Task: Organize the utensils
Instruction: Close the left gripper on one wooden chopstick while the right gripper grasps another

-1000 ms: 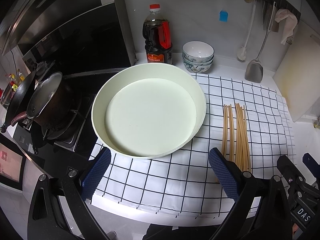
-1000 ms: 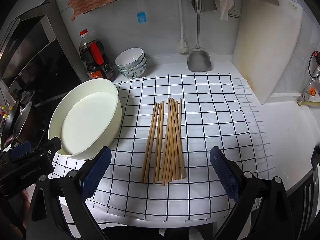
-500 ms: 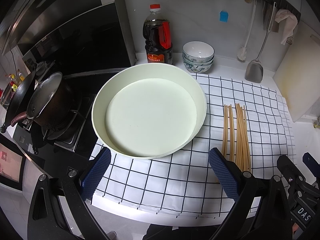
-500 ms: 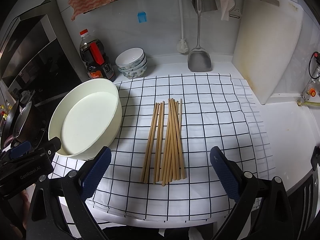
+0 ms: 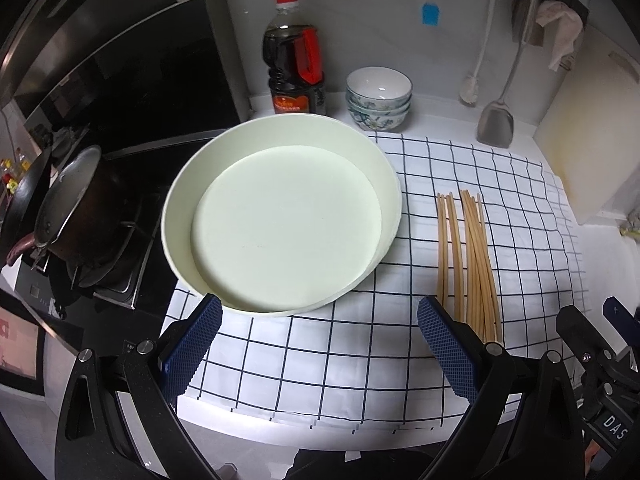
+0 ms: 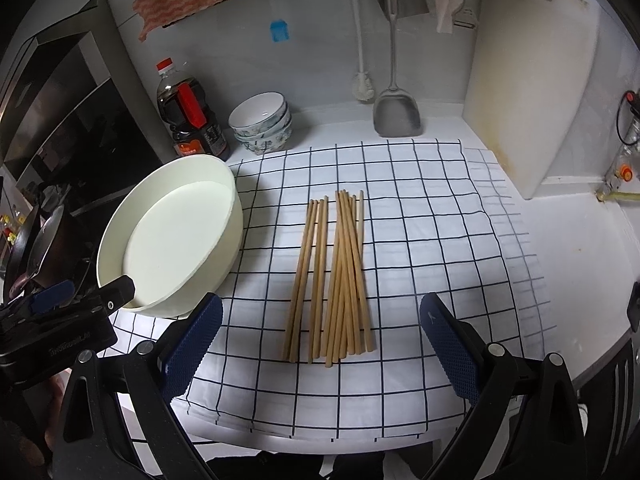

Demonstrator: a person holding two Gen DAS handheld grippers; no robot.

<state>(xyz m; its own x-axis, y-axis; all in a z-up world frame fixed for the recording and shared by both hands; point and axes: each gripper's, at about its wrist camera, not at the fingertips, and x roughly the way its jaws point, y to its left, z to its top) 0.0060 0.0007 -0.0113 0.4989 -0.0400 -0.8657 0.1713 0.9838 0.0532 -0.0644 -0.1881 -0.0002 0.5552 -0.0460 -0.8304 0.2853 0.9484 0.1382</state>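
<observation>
Several wooden chopsticks (image 6: pixel 336 276) lie side by side on a white checked cloth (image 6: pixel 420 240); they also show in the left wrist view (image 5: pixel 468 256). A wide, empty pale round basin (image 5: pixel 280 216) sits at the cloth's left edge, and shows in the right wrist view (image 6: pixel 172 236). My left gripper (image 5: pixel 320 344) is open and empty, just in front of the basin's near rim. My right gripper (image 6: pixel 320 344) is open and empty, hovering in front of the chopsticks' near ends.
A soy sauce bottle (image 5: pixel 296 64), stacked bowls (image 5: pixel 378 98), a hanging spatula (image 6: pixel 396 108) and brush (image 6: pixel 362 80) stand at the back wall. A white cutting board (image 6: pixel 532 80) leans at the right. A stove with a pot (image 5: pixel 72 208) lies left.
</observation>
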